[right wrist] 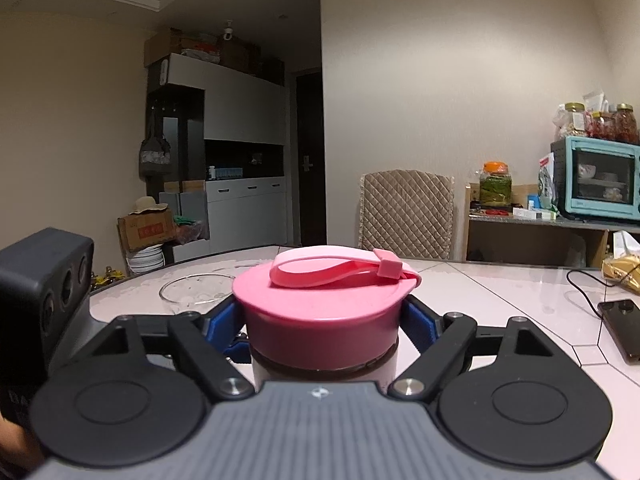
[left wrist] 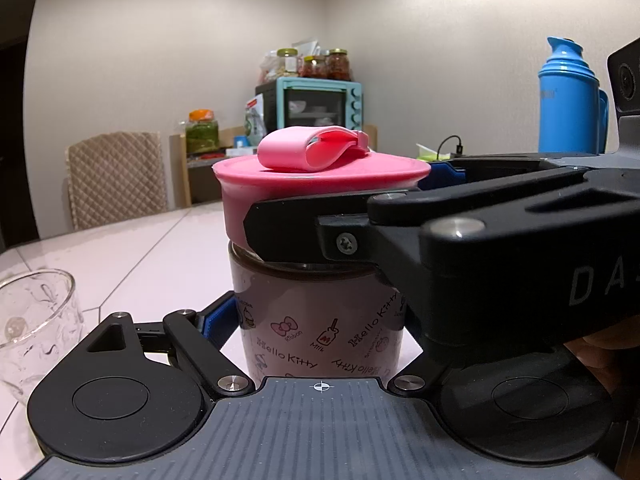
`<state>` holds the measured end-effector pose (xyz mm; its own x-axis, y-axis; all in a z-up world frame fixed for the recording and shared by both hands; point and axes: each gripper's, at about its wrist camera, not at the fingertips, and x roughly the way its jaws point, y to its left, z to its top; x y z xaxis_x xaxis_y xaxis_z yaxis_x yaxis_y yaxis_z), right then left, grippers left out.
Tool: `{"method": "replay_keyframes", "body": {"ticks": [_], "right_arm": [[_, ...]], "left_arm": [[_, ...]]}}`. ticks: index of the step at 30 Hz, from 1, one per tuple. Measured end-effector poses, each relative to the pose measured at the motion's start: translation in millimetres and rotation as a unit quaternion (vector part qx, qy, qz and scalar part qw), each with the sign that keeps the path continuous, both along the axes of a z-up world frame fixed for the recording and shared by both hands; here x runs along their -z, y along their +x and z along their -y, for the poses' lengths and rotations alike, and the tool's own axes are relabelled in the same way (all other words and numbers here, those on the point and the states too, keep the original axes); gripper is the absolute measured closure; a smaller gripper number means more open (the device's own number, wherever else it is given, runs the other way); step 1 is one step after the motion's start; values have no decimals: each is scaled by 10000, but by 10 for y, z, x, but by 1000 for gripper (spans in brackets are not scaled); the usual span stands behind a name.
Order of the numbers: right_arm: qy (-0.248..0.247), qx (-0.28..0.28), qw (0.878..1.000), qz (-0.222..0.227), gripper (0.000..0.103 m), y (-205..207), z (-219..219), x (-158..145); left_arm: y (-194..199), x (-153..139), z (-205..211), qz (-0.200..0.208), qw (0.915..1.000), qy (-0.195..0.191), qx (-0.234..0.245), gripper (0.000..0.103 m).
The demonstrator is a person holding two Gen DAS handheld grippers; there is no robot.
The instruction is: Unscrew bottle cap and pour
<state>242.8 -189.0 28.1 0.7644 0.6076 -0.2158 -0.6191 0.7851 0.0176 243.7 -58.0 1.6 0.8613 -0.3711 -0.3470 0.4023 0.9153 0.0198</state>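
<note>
A Hello Kitty bottle (left wrist: 316, 344) with dark liquid stands on the pale table (left wrist: 160, 248). My left gripper (left wrist: 316, 320) is shut on its body; one blue pad (left wrist: 214, 320) shows at the left side. The pink cap (right wrist: 320, 320), with a strap folded on top, sits on the bottle's neck. My right gripper (right wrist: 320, 322) is shut on the cap, blue pads (right wrist: 222, 320) pressing both sides. In the left wrist view, its black finger (left wrist: 288, 228) crosses the cap's (left wrist: 320, 172) front. A clear glass (left wrist: 36, 320) stands left of the bottle.
A blue thermos (left wrist: 568, 96) stands at the right. A phone (right wrist: 620, 328) with a cable lies on the table's right part, near a yellow packet (right wrist: 620, 272). A padded chair (right wrist: 406, 216) stands behind the table, and a shelf holds a teal oven (right wrist: 596, 176) and jars.
</note>
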Motion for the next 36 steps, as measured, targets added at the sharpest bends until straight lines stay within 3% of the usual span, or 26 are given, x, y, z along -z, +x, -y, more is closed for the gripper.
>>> {"method": "replay_keyframes", "body": {"ticks": [7, 13, 17, 22, 25, 31, 36], "right_arm": [[-74, -617, 9980, 100, 19, 99, 140, 3], [24, -1540, 9881, -7, 19, 343, 361, -13], [97, -1790, 9838, -71, 18, 408, 420, -21], [181, -1713, 9848, -213, 17, 382, 394, -60], [199, -1413, 9895, -211, 7, 280, 377, -91], [-11, -870, 9962, -18, 5, 16, 315, -109], [91, -465, 9989, -47, 5, -109, 250, -96]], "left_arm": [[-2, 0, 5, 0, 10000, 1, 1, 13], [-3, 0, 4, 1, 10000, 3, 1, 13], [-4, 0, 5, 1, 10000, 2, 2, 13], [-3, 0, 0, -2, 10000, -5, 4, 13], [-4, 1, -2, 1, 10000, -1, 4, 13], [-6, 2, 0, 1, 10000, 0, 4, 13], [-9, 4, -2, 2, 10000, 0, 6, 13]]}}
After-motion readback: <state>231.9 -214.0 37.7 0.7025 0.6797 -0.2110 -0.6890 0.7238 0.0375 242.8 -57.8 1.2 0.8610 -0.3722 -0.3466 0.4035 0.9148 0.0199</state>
